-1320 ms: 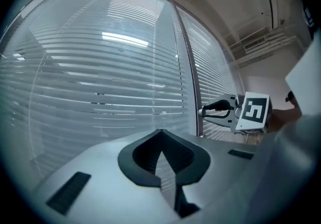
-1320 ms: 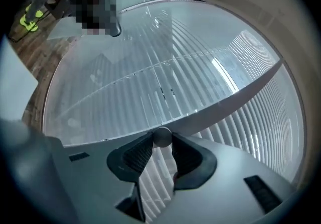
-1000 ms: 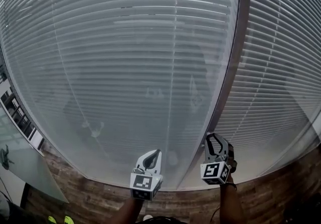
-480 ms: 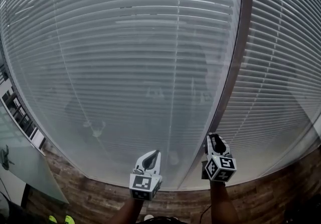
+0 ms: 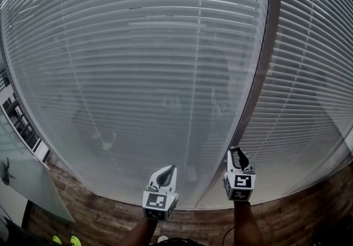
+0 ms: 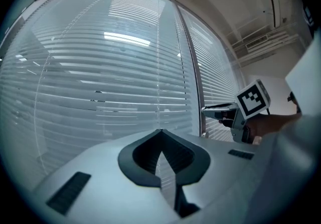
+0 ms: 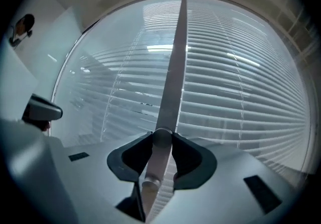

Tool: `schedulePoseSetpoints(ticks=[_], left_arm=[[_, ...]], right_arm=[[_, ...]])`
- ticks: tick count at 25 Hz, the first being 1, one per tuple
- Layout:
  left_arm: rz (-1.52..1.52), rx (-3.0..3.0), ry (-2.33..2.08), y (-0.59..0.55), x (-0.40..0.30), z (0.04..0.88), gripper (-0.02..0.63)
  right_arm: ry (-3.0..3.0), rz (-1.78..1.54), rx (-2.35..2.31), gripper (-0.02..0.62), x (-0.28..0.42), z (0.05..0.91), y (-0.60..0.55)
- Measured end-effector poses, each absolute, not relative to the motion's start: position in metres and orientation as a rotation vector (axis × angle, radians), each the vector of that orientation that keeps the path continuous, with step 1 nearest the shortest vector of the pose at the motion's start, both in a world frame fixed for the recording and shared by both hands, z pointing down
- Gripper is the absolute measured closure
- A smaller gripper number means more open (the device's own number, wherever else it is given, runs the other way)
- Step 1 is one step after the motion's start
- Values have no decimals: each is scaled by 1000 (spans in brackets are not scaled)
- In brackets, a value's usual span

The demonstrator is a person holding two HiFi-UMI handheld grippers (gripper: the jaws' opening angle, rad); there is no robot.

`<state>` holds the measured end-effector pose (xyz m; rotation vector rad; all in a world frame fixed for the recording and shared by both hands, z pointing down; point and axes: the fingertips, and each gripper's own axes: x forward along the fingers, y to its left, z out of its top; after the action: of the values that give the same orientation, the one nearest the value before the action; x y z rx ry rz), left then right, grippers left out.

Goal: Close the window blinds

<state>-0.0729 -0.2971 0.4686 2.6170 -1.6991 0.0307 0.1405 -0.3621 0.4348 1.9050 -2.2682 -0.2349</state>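
- blinds point(image 5: 138, 74) across the whole far side, level slats in two panels, one left and one right of a dark upright frame post point(image 5: 259, 74).
- right gripper point(image 5: 237, 155) near the foot of that post, pointed level at the blinds, marker cube facing back toward the head view.
- jaws just been closing, now pinched on a pale round rod point(image 7: 149, 175) that hangs in front of the post; both tips touching its sides, rounded lower end showing below them.
- left gripper point(image 5: 166, 174) just left of the right one, apart from the rod, aimed level at the left panel.
- jaws there drawn together at the tips, nothing caught between, only slats visible beyond.
- wood-pattern floor point(image 5: 110, 214) along the near edge, under the blinds.
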Motion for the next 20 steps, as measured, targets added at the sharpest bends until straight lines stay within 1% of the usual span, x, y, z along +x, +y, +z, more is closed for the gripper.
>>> schedulePoseSetpoints(ticks=[8,10,20], left_arm=[[39,2623,-1692,-298,-70,469,606],[39,2621,-1693,-297,-70,470,606],[49,2596,-1716,-297,-71,471,606]], right_arm=[[-1870,-713,1577,469,131,439,-362],[-1798,-788,1524,469,130,441,-362],[-1852,-783,1563,468,132,443,-361]])
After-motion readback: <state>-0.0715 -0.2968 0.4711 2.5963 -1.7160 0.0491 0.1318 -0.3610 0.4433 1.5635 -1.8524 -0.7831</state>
